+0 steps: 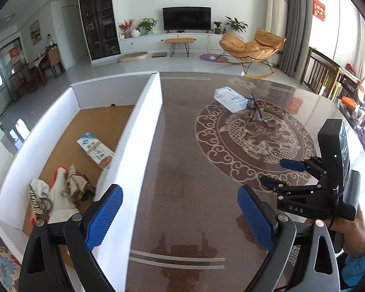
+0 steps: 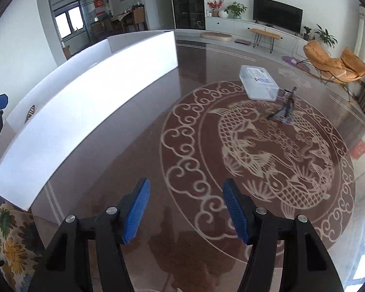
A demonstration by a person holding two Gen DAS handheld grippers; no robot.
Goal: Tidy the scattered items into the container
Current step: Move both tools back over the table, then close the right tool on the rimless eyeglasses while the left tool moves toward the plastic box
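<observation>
The white container with a brown cardboard floor stands on the left of the table. Inside it lie a blue-and-white packet, a white glove with orange trim and patterned cloth pieces. Farther out on the table rest a clear plastic box and dark glasses, also in the right wrist view as the clear box and glasses. My left gripper is open and empty, straddling the container's near wall. My right gripper hovers open over bare table, nothing between its pads.
The glossy brown table bears a round fish pattern. A floral cushion sits below the table's near left edge. A hand and blue sleeve hold the right gripper. Chairs and a cluttered side table stand at the right.
</observation>
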